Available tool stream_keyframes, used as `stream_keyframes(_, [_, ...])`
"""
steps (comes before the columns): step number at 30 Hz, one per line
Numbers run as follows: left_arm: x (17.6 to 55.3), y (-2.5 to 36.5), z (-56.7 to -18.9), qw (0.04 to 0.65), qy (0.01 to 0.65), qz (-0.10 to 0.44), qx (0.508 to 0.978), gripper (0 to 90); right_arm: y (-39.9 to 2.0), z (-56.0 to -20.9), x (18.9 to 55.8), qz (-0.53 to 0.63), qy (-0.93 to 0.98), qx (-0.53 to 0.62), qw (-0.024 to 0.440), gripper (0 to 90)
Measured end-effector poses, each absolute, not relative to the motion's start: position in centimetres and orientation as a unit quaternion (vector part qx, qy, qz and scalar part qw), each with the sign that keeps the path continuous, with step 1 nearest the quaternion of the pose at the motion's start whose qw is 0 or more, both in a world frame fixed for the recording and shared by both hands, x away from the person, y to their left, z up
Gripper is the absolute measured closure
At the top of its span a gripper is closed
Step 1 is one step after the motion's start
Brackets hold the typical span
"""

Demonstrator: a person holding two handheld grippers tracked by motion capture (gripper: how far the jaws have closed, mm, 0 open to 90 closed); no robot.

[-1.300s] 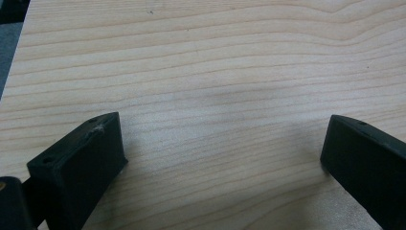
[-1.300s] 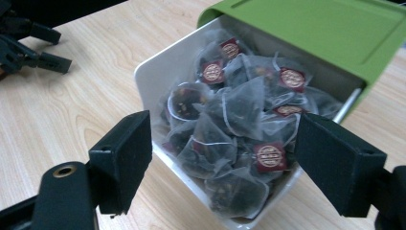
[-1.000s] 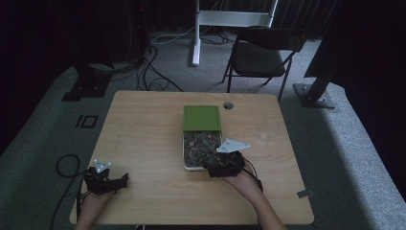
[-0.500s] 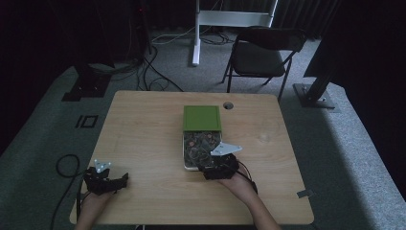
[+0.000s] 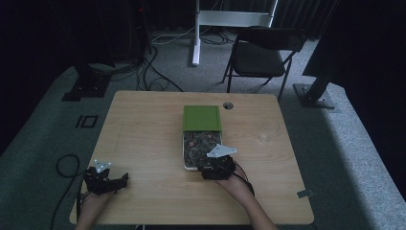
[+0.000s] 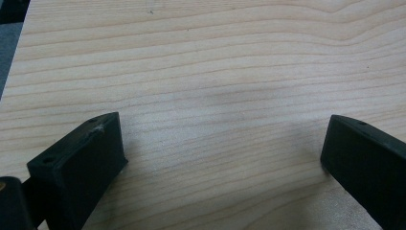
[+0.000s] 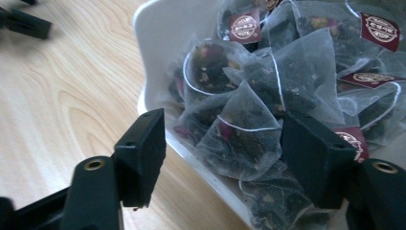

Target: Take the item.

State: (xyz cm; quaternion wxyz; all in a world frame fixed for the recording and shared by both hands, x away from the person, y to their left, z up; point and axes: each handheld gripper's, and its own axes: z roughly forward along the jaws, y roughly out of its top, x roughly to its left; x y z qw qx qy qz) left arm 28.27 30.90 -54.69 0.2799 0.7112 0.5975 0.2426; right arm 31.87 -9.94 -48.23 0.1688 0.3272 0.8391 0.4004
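Right hand-held gripper (image 7: pixel 222 143): jaws apart, straddling a tea bag (image 7: pixel 239 139) at the tray (image 7: pixel 158 28) edge. Left hand-held gripper (image 6: pixel 220 153): jaws apart over bare bench (image 6: pixel 215 72).

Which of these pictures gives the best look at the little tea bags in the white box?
The right gripper view: the tea bags sit close, with mesh, strings and red tags clear, between the open right gripper jaws. The high view shows them as a dark speckled patch in the white box. The left gripper view looks at bare table.
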Motion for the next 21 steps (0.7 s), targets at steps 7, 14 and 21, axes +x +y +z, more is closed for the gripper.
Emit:
stream_keyframes(7, [28.27,30.90,-54.69,0.280,0.597,0.242,0.711,1.7,-9.49,-48.64,31.70,0.375,0.844,0.326,0.205,45.7])
stream_keyframes(14, [28.27,30.90,-54.69,0.280,0.597,0.242,0.711,1.7,-9.32,-48.70,31.75,0.357,0.844,0.329,0.226,62.2])
stream_keyframes(21, [28.27,30.90,-54.69,0.280,0.597,0.242,0.711,1.7,-9.31,-48.58,31.78,0.342,0.848,0.330,0.235,76.7])
